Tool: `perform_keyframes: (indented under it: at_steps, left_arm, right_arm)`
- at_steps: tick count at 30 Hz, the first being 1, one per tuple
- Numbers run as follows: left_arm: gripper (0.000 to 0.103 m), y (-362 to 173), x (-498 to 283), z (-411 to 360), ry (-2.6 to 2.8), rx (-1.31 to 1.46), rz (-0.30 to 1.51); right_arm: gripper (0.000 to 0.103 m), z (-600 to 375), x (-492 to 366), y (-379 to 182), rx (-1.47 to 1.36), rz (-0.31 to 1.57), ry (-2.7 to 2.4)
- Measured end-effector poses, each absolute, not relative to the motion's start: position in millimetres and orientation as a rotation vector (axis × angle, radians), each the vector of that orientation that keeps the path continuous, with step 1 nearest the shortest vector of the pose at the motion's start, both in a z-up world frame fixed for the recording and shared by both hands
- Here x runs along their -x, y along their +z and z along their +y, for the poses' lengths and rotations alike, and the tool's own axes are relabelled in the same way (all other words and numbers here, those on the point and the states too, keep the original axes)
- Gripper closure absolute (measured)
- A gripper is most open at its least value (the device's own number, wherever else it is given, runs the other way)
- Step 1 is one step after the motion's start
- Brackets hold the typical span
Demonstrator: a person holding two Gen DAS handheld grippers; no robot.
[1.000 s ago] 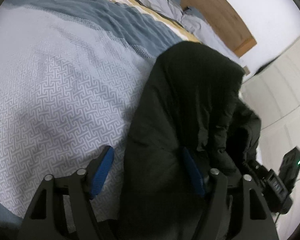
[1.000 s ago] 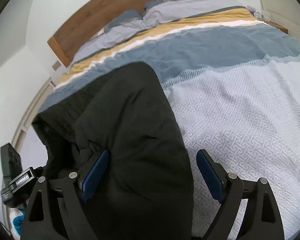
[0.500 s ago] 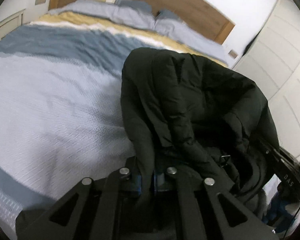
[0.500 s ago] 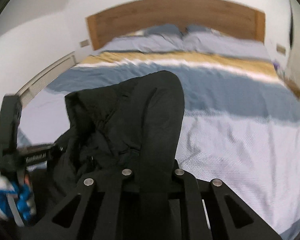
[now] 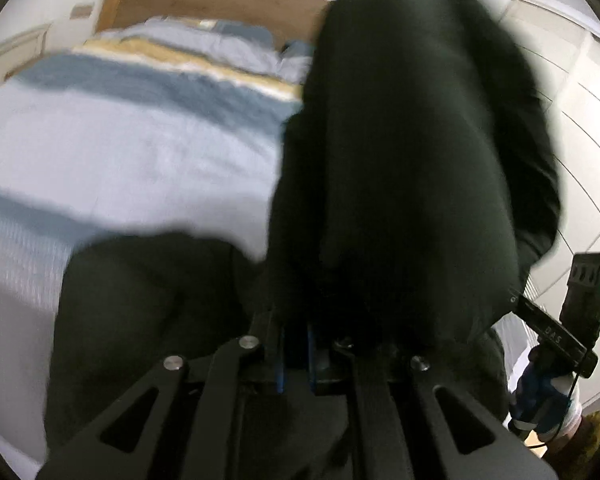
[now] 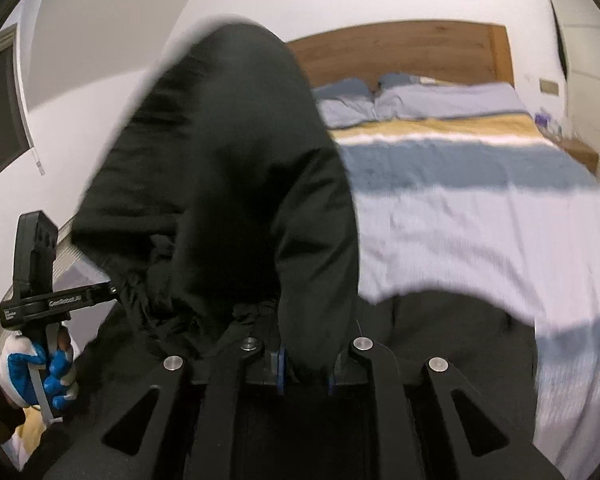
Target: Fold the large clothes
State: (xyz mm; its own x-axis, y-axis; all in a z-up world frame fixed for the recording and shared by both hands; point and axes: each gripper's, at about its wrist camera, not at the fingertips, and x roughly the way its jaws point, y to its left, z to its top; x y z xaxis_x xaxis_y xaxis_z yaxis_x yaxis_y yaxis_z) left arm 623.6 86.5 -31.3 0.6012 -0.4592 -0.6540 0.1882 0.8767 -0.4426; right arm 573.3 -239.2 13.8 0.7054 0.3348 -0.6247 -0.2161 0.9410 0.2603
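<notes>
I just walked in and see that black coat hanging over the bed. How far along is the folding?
Early on, I'd say. Done: both grippers have a grip on the black coat, the left gripper and the right gripper each pinching its fabric. In hand: the coat is lifted above the bed, bunched and drooping. Left: no neat fold shows yet, so laying it flat and folding it all remain.

Jacket [image 5: 412, 160] raised over near end of bed [image 5: 132, 152], lower part draped on bed. Left gripper [image 5: 296, 354] at jacket's near edge; right gripper [image 6: 304, 368] at same edge, right of left gripper. Pillows [image 6: 412, 100] at bed's far end, against headboard [image 6: 400, 52]. Gloved hand [image 6: 36, 372] left of jacket, off bed.
</notes>
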Motion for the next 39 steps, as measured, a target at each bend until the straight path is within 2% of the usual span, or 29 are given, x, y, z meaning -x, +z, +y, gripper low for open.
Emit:
perform_keyframes:
  at_steps: [7,14,16,18,20,25,26,28,30,34,39]
  left_arm:
    - [0.096,-51,-589,102,-0.344,0.399,0.908]
    - [0.096,-55,-518,136,-0.294,0.425,0.978]
    - [0.096,-50,-501,149,-0.274,0.417,0.993]
    - [0.096,-36,-490,163,-0.257,0.415,1.004]
    - [0.095,-16,-486,175,-0.241,0.403,0.996]
    - [0.095,49,-495,174,-0.267,0.382,0.936]
    - [0.093,60,-497,171,-0.279,0.378,0.922]
    - [0.081,83,-506,162,-0.307,0.377,0.894]
    - [0.058,103,-514,142,-0.335,0.373,0.868]
    - [0.056,119,-537,98,-0.395,0.355,0.858]
    - [0.053,106,-557,49,-0.431,0.295,0.885]
  right_arm:
    - [0.084,-251,-548,-13,-0.228,0.793,0.241]
    - [0.077,-264,-529,-16,-0.232,0.870,0.176]
    - [0.068,-271,-521,-12,-0.258,0.885,0.163]
    - [0.061,-281,-507,-4,-0.307,0.896,0.149]
    - [0.060,-284,-493,13,-0.302,0.892,0.134]
    - [0.049,-276,-475,62,-0.287,0.863,0.129]
    - [0.048,-270,-475,77,-0.275,0.852,0.139]
    - [0.044,-257,-477,100,-0.257,0.829,0.166]
    - [0.038,-247,-490,116,-0.236,0.816,0.199]
    - [0.035,-215,-508,139,-0.189,0.805,0.259]
    - [0.034,-177,-518,132,-0.123,0.844,0.317]
